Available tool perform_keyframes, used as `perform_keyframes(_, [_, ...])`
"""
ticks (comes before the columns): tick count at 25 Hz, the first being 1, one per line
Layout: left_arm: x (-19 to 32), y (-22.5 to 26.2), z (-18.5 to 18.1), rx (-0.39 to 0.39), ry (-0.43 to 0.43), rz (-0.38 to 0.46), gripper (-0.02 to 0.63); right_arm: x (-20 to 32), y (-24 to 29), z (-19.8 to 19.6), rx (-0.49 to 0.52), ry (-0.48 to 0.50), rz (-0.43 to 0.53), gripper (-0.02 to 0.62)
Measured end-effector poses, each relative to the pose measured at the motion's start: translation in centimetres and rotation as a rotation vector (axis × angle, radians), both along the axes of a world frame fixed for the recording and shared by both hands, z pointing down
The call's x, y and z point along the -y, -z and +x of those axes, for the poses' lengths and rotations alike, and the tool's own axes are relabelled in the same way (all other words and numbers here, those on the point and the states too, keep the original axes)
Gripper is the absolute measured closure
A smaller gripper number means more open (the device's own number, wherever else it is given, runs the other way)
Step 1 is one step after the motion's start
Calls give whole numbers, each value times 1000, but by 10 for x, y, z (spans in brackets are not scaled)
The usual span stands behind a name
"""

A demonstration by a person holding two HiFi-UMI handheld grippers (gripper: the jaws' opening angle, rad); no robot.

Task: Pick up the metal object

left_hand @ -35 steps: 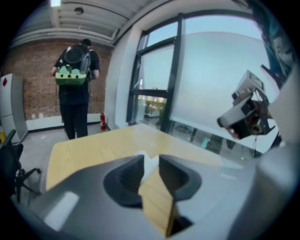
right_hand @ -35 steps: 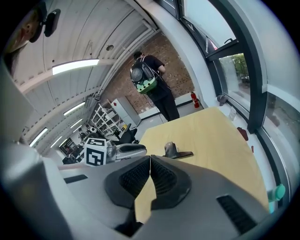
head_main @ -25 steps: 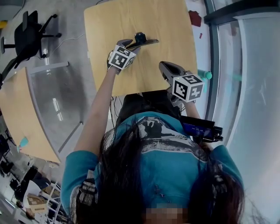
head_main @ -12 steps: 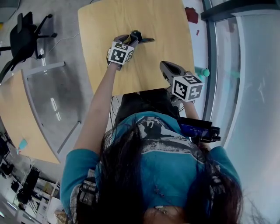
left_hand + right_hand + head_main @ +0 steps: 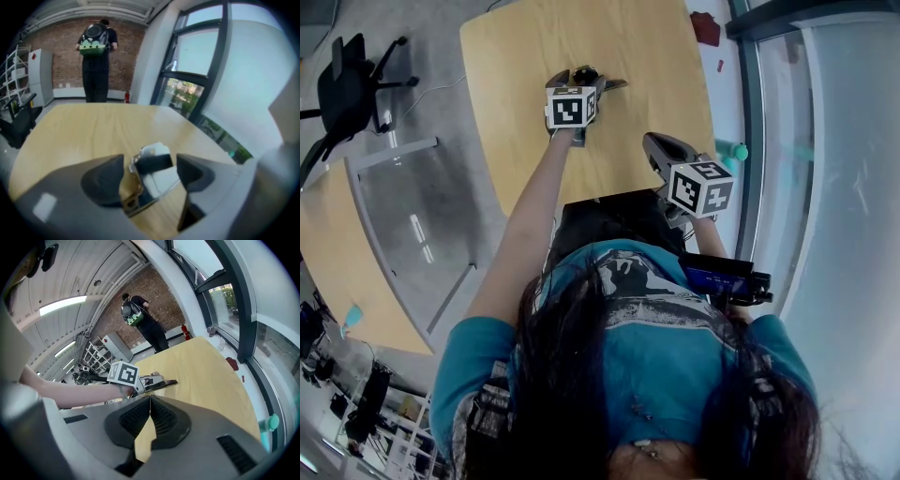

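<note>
The metal object (image 5: 602, 83), a shiny flat piece with a dark block on it, rests on the light wooden table (image 5: 628, 37). My left gripper (image 5: 581, 79) reaches over it. In the left gripper view the object (image 5: 157, 178) lies between the jaws, which are opening, with a gap showing at the right pad. My right gripper (image 5: 661, 150) hovers at the table's near edge, shut, with nothing in it. In the right gripper view its pads meet at the tips (image 5: 150, 398), and the left gripper's marker cube (image 5: 123, 373) and the object (image 5: 159, 382) show beyond.
A black office chair (image 5: 347, 75) stands on the floor at far left, beside a second wooden table (image 5: 337, 253). A glass wall (image 5: 825, 141) runs along the right. A person with a backpack (image 5: 96, 51) stands beyond the table's far end.
My left gripper has moved a little farther out over the table and turned, so its marker cube now faces the head camera squarely. The right gripper has stayed put.
</note>
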State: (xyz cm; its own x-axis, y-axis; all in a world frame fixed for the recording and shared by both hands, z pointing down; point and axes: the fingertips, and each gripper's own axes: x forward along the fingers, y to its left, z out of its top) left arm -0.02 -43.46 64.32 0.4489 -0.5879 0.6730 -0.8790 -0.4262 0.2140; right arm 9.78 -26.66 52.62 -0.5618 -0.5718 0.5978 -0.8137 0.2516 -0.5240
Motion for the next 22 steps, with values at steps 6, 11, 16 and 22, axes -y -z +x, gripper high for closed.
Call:
perform_keyframes(6, [9,-3,9,64,19,9,268,0,-4,11,-8,-24,-12,583])
perform_keyframes(11, [5,1,20,94,-124,35,333,-1,-4,13,-15,-36,-23,583])
perform_keyframes(16, [-4,0,16,49,-128,-29,358,2,-5,15,-15,-34,-20,583])
perform_keyframes(22, [-29,11,2,19,-175,-4,365,5,-1,1,-10,0,-3,583])
